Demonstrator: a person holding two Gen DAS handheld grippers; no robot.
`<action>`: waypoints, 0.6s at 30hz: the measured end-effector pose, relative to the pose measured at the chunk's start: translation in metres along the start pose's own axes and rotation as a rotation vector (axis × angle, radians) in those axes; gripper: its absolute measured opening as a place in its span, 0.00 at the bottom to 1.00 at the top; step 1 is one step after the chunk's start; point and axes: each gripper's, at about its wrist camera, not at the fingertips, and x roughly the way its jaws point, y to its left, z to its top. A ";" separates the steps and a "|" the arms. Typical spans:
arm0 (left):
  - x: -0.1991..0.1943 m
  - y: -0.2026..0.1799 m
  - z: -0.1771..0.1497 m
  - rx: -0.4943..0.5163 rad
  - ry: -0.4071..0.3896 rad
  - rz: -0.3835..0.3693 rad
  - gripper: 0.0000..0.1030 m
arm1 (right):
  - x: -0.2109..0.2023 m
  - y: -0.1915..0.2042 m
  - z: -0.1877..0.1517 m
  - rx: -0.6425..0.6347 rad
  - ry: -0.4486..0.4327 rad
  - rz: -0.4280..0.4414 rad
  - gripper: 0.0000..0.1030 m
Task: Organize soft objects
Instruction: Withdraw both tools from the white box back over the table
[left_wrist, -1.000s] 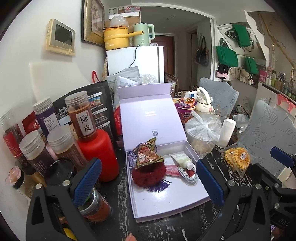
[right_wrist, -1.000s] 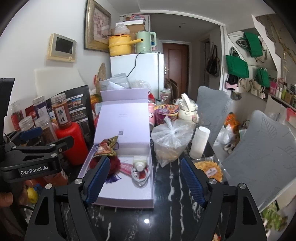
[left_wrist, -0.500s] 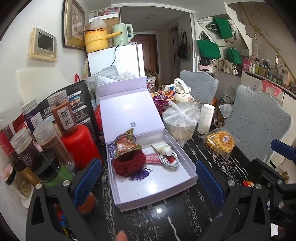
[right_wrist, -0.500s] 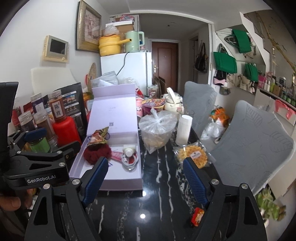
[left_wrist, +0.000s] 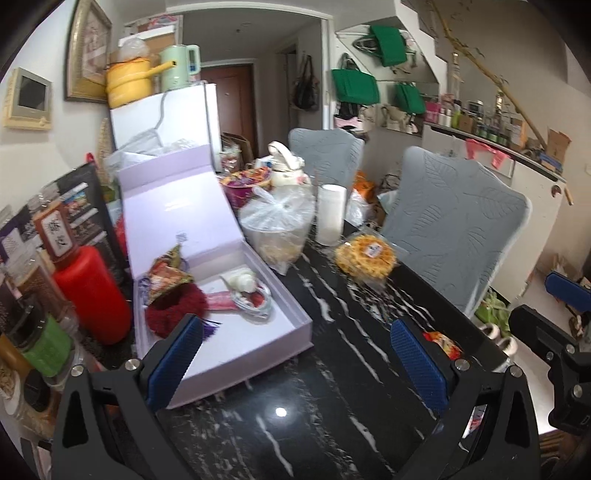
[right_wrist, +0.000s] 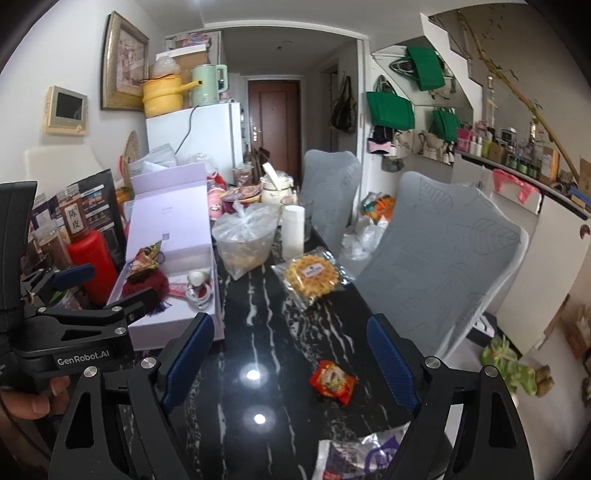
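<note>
Along the left edge, jars (right_wrist: 75, 218) and one red bottle (left_wrist: 90, 291) are crowding the wall, leaving the dark bench (left_wrist: 332, 387) free for sorting. One lilac box (left_wrist: 229, 343) is lying with its lid up, probably serving as the bin: one red pom-pom (left_wrist: 177, 308), one tube (left_wrist: 240, 282) and one cable coil (left_wrist: 255, 301) are sitting inside. The left gripper (left_wrist: 295, 350) is hovering with jaws wide, gripping nothing. The right gripper (right_wrist: 291, 360), jaws having just been widening and empty, is pointing toward one red snack packet (right_wrist: 332, 380), loose near the bench edge; one waffle bag (right_wrist: 312, 275) is lying beyond.
</note>
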 end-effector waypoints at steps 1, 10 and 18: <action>0.002 -0.005 -0.002 0.004 0.008 -0.022 1.00 | -0.002 -0.006 -0.004 0.010 0.004 -0.014 0.83; 0.022 -0.061 -0.019 0.093 0.073 -0.153 1.00 | -0.011 -0.048 -0.031 0.081 0.043 -0.091 0.84; 0.042 -0.091 -0.031 0.092 0.134 -0.241 1.00 | -0.009 -0.080 -0.052 0.143 0.074 -0.105 0.84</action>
